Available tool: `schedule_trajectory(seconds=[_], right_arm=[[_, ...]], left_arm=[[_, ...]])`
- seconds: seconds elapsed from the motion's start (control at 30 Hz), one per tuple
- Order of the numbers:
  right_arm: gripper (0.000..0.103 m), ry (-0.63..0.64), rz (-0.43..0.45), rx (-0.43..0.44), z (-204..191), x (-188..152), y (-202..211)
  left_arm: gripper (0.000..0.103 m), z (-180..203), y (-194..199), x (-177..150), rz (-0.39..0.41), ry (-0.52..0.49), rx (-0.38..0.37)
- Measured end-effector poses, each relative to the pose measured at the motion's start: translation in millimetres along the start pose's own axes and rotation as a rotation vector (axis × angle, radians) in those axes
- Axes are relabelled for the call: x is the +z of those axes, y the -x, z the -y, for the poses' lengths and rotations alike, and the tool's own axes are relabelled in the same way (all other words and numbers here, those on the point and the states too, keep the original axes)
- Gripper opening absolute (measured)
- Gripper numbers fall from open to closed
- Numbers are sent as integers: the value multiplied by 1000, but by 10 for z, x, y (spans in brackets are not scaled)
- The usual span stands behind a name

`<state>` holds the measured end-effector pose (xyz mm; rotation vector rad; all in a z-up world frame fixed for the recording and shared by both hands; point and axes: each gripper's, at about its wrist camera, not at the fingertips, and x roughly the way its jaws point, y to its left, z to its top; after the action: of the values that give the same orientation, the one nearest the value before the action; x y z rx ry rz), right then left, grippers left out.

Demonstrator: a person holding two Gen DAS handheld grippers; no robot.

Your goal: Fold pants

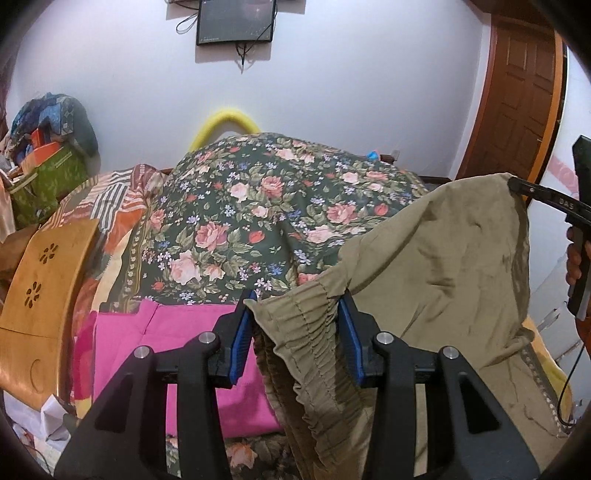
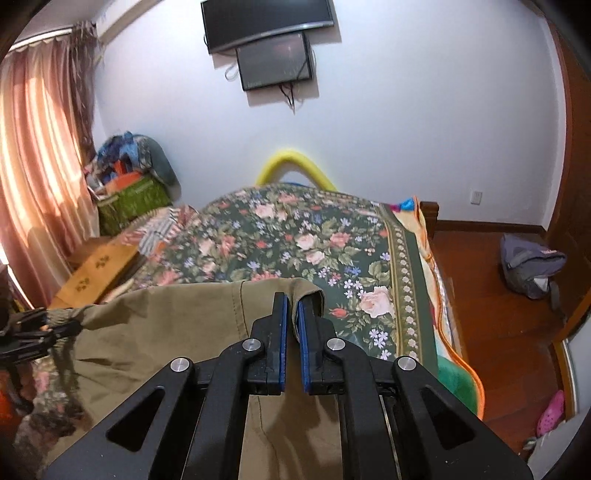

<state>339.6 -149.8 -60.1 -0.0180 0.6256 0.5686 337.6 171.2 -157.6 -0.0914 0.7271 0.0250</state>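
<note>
Olive-khaki cotton pants (image 1: pixel 436 251) hang stretched above the floral-quilted bed (image 2: pixel 295 236): left gripper (image 1: pixel 295 325) jaws clamp the elastic waistband, right gripper (image 2: pixel 291 321) jaws pinch the hem (presumably spreading for folding).

You're in a home bedroom: floral-quilted bed (image 2: pixel 295 236) mid-frame, pink window curtains (image 2: pixel 40 166) left, black wall-mounted television (image 2: pixel 266 22) top.

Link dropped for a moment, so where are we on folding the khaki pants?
Done: both ends are picked up. The left gripper holds the elastic waistband of the khaki pants; the right gripper is shut on the hem end. In hand: the pants hang above the floral bedspread. Left: every fold. No fold shows yet.
</note>
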Motion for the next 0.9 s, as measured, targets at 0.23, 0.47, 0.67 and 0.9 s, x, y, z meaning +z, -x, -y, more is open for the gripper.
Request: schedule_trajectory(seconds=[0.23,0.47,0.67,0.9], right_arm=[[5,-9,33,25,-101,-134,632],[5,-19,46,48,-242,-355,1169],[5,-28,33,60,-358,-653,1477],[5,-71,-10,62,-409,-1139,1724]], left_arm=[[43,150,437,-99,21,-11,-29],[43,335,908,-330,34,-32,-57],[43,475,1201,-616,19,-63,-72],[43,630,1438,-1020,0,-111,-96]])
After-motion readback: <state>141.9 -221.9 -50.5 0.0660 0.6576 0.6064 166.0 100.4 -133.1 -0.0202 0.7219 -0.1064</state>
